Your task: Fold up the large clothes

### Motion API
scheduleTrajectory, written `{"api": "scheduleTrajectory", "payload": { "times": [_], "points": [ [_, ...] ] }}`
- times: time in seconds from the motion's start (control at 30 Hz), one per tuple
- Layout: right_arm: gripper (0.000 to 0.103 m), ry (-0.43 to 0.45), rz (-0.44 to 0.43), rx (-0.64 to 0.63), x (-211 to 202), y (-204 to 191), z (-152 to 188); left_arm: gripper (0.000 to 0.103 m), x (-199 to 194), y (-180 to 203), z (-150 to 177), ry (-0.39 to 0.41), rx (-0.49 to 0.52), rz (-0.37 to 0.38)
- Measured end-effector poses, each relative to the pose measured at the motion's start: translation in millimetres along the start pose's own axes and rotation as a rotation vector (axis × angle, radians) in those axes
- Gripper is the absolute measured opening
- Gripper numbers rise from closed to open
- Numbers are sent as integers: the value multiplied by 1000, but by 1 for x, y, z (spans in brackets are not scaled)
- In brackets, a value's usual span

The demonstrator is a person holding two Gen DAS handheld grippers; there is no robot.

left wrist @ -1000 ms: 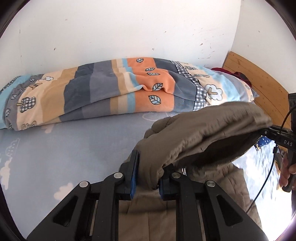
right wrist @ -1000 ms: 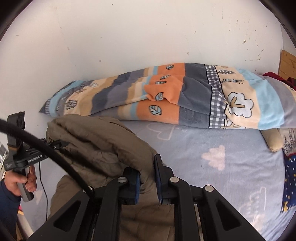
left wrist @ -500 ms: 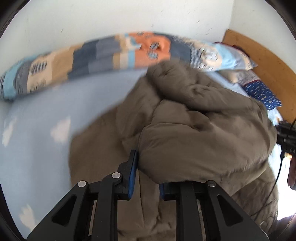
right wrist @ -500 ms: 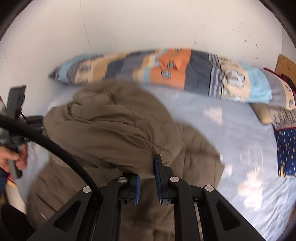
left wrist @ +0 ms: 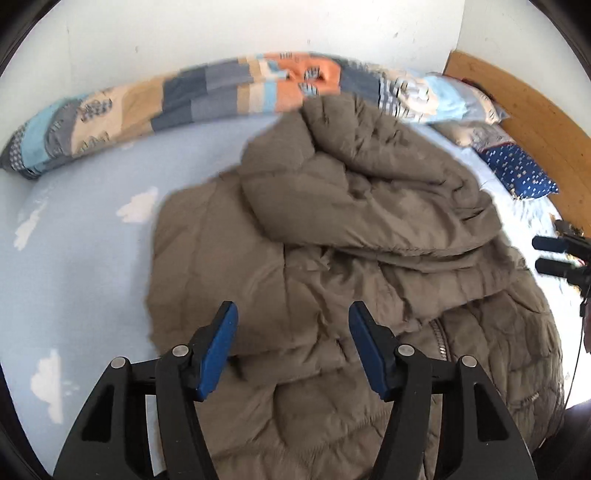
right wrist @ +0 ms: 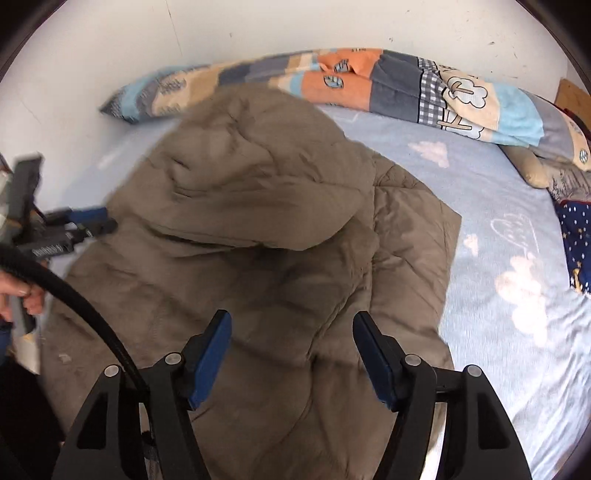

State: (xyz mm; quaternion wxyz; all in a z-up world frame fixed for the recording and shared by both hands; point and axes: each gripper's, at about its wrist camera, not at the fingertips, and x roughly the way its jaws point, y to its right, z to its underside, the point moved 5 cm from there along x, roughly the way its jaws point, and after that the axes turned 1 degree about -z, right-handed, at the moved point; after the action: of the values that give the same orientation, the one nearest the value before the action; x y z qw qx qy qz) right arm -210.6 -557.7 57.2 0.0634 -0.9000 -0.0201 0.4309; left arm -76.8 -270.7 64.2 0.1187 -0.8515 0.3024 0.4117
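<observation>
**Two grippers released over folded jacket**

Two grippers stand with jaws apart, both having just been opening; nothing is pinched between the pads of either. The left gripper (left wrist: 291,345) occupies the lower centre of its own frame, blue pads spread above the brown padded jacket (left wrist: 332,229). The right gripper (right wrist: 291,354) holds the same place in its frame, likewise spread above the fabric and clear of it.

The jacket lies on the light blue sheet (left wrist: 81,266) with cloud print, filling the centre of both frames. Its upper portion is doubled over onto the lower part, forming a thick rounded fold across the middle. A zip line shows at lower right of the left wrist view.

A rolled patchwork blanket (right wrist: 388,85) runs along the white wall (right wrist: 258,26) across the top of both frames. A navy dotted pillow (left wrist: 517,170) sits at upper right in the left wrist view, beside the wooden headboard (left wrist: 535,103). A hand (right wrist: 18,295) grips the left tool's handle at the left edge of the right wrist view.
</observation>
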Motion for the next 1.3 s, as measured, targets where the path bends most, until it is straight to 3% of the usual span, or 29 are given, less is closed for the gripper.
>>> {"api": "scheduleTrajectory", "payload": {
  "times": [0.17,0.27,0.37,0.5,0.63,0.77,0.83,0.93,1.07,1.3],
  "points": [
    [68,116,-56,31,-35,-19,-31,66,-20,1,-24,89,-65,-31],
    [64,143,-46,50,-26,-36,-63,66,-4,7,-47,102,-74,-35],
    [63,159,-46,76,-1,-55,-89,66,29,14,-59,64,-88,-50],
    [52,80,-10,122,58,-58,-89,68,80,14,-41,-84,-130,-90],
    [51,-12,22,145,101,-55,-59,69,86,18,-30,-64,-101,-118],
    [51,-32,20,132,106,-56,-50,69,72,17,-34,-73,-96,-85],
    [51,-45,10,129,98,-56,-58,69,56,15,-45,-37,-101,-67],
    [51,12,-17,113,65,-59,-75,69,39,13,-69,29,-106,-63],
    [51,87,-30,114,47,-60,-116,69,45,12,-98,42,-98,-56],
    [51,180,-29,159,77,-52,-197,69,91,0,-115,4,-131,-77]
  ]
}}
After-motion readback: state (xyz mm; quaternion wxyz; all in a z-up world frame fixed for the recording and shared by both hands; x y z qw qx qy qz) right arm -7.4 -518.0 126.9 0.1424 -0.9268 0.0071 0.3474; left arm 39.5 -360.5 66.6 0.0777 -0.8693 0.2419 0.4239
